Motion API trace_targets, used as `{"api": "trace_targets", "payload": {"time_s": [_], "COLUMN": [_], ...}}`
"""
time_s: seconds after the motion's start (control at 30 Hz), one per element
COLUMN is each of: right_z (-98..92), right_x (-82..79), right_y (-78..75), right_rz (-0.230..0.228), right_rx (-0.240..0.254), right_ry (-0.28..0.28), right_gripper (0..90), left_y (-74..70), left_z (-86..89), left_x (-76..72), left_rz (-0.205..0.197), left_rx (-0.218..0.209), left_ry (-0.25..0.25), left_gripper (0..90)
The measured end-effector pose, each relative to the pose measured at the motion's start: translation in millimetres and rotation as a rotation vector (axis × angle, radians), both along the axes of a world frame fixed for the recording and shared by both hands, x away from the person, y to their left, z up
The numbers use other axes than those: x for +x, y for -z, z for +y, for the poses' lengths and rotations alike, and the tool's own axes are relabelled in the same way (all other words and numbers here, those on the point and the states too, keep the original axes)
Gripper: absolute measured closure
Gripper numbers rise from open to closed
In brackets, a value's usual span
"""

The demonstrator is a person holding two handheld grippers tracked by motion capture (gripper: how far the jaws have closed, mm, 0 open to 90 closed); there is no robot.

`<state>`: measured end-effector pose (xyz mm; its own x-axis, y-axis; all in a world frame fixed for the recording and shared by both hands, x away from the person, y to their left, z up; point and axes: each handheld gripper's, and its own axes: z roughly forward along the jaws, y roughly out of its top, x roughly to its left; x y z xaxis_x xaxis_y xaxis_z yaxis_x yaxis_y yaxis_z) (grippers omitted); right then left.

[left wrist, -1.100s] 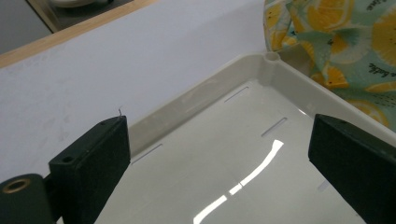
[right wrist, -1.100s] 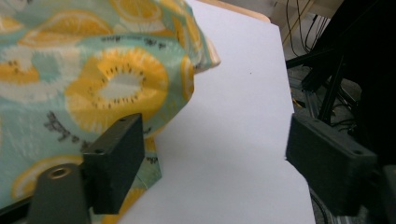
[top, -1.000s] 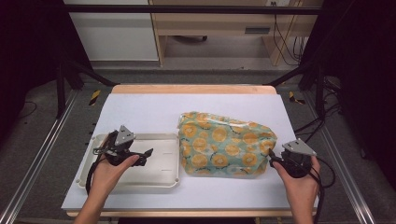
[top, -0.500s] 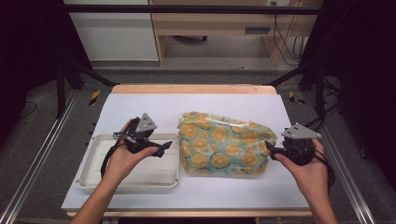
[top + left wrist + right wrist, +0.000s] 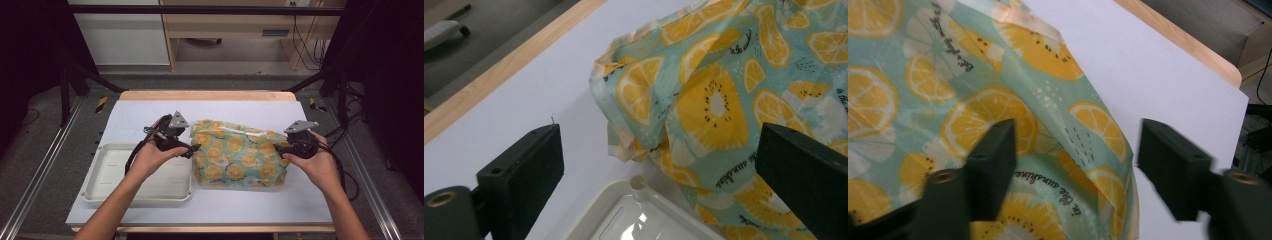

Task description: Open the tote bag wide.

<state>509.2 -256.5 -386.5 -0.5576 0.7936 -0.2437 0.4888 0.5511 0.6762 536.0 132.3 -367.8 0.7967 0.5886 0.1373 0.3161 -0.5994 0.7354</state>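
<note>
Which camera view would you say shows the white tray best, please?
The high view: the whole white tray lies left of the fruit-print cloth. The left gripper view catches one corner; the right gripper view looks at cloth and table.

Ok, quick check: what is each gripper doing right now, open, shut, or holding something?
Left gripper: open, jaws wide at the left edge of the fruit-print bag, holding nothing.
Right gripper: open, jaws have just been closing astride the bag's right edge, not yet pinching it.

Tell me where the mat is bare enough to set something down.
Bare mat runs along the far edge, behind the fruit-print bag, and along the near edge in front of it. The white tray at near left is empty too. It is crowded mid-table, where the left tool and right tool flank the bag.
</note>
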Motion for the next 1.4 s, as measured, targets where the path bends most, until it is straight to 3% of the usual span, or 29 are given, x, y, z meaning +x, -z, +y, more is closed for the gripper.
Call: {"api": "trace_targets", "payload": {"time_s": [0.1, 0.23, 0.33, 0.4, 0.43, 0.47, 0.5, 0.6, 0.73, 0.87, 0.97, 1.03, 1.07, 1.2, 1.3, 1.4], "right_z": [1.3, 1.3, 0.7, 0.3, 0.0, 0.0, 0.0, 0.3, 0.1, 1.5, 4.6, 5.0, 5.2, 5.0, 7.1, 5.6], "right_x": [-1.3, -4.6, -7.1, -8.8, -9.9, -11.2, -13.0, -21.0, -40.0, -70.2, -94.5, -108.8, -114.7, -130.1, -135.5, -138.1], "right_y": [-0.1, -4.0, -6.3, -8.0, -9.0, -9.9, -11.1, -15.7, -24.1, -27.7, -20.1, -10.2, -3.9, 17.5, 29.2, 30.5], "right_rz": [-0.013, -0.035, -0.048, -0.06, -0.063, -0.069, -0.075, -0.096, -0.139, -0.184, -0.19, -0.171, -0.159, -0.109, -0.072, -0.068], "right_rx": [0.0, 0.022, 0.036, 0.043, 0.047, 0.051, 0.054, 0.071, 0.08, 0.103, 0.1, 0.095, 0.093, 0.072, 0.046, 0.061], "right_ry": [-0.023, -0.049, -0.06, -0.066, -0.067, -0.069, -0.07, -0.078, -0.104, -0.132, -0.157, -0.166, -0.169, -0.184, -0.191, -0.188], "right_gripper": [67.8, 83.0, 89.0, 90.0, 90.0, 90.0, 90.0, 90.0, 90.0, 90.0, 90.0, 90.0, 90.0, 90.0, 90.0, 83.8], "left_y": [3.3, 6.4, 9.8, 12.1, 12.3, 12.1, 11.3, 7.9, 1.3, -0.4, 5.8, 11.7, 14.6, 24.3, 32.1, 36.3], "left_z": [-4.0, -11.3, -16.4, -19.1, -20.2, -21.0, -21.3, -24.1, -23.6, -18.9, -17.8, -16.4, -15.8, -14.7, -16.6, -15.2], "left_x": [8.5, 20.1, 28.7, 32.2, 32.6, 31.5, 29.6, 15.0, -10.8, -38.5, -56.9, -65.0, -67.2, -70.7, -79.2, -86.0], "left_rz": [0.03, 0.052, 0.093, 0.132, 0.129, 0.122, 0.113, 0.041, -0.041, -0.089, -0.135, -0.152, -0.155, -0.121, -0.117, -0.127], "left_rx": [-0.02, -0.009, -0.009, -0.051, -0.051, -0.039, -0.016, -0.006, -0.036, -0.072, -0.052, -0.046, -0.035, -0.074, -0.075, -0.075], "left_ry": [-0.004, 0.006, 0.029, 0.045, 0.053, 0.062, 0.094, 0.127, 0.126, 0.132, 0.136, 0.132, 0.128, 0.111, 0.121, 0.133], "left_gripper": [5.7, 5.6, 5.8, 13.7, 18.3, 23.5, 40.1, 61.1, 76.0, 81.5, 82.1, 83.0, 84.1, 86.0, 86.2, 86.2]}}
